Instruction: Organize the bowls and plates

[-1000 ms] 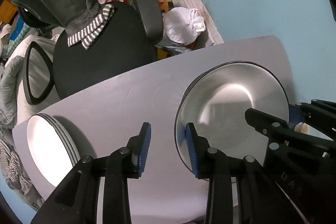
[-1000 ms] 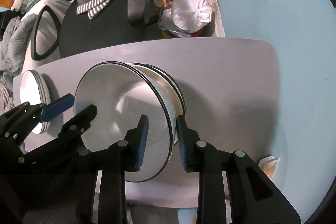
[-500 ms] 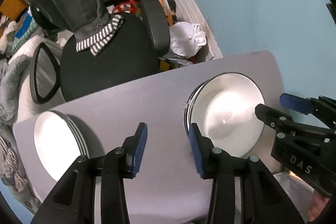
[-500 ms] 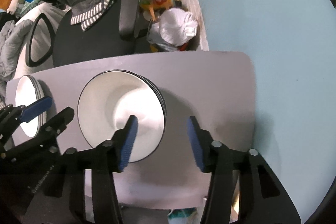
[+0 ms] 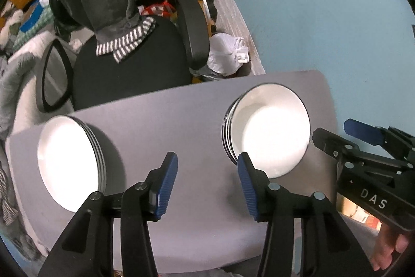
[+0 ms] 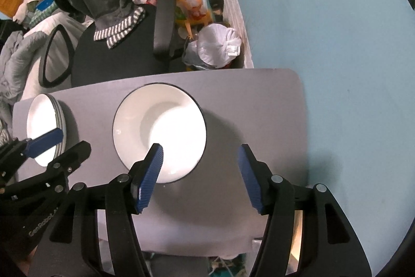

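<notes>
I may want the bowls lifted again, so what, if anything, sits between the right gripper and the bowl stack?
Nothing visible. The right gripper hangs open and empty above the stack of bowls, with only bare table beside it. The left gripper and the plate stack are off to the side.

Dim cool light, glare whitening the bowls (image 6: 159, 131), soft shadows on the table (image 6: 249, 100), fisheye-bent dark edges, slight blur
</notes>
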The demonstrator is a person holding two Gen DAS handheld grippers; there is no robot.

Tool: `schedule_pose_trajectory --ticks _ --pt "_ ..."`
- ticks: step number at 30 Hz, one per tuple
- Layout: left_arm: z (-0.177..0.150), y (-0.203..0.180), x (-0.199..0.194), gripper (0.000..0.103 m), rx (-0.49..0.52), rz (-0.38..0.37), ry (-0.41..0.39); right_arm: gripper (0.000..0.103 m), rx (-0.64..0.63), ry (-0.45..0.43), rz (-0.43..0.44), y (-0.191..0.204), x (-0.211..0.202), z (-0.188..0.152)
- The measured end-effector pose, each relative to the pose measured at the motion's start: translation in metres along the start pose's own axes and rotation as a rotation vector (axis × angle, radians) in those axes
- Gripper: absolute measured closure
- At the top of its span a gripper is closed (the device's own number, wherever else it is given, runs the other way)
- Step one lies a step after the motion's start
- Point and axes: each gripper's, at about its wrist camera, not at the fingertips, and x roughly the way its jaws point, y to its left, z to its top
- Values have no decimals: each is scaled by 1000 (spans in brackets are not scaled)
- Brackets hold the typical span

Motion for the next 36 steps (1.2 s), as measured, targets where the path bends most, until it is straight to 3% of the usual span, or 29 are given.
schedule_pose_trajectory --ticks 18,36 --pt "-3 2 13 50 -11 -32 56 44 31 12 3 -17 6 -14" --pt "18 0 51 49 -37 -78 160 43 52 55 126 -38 38 3"
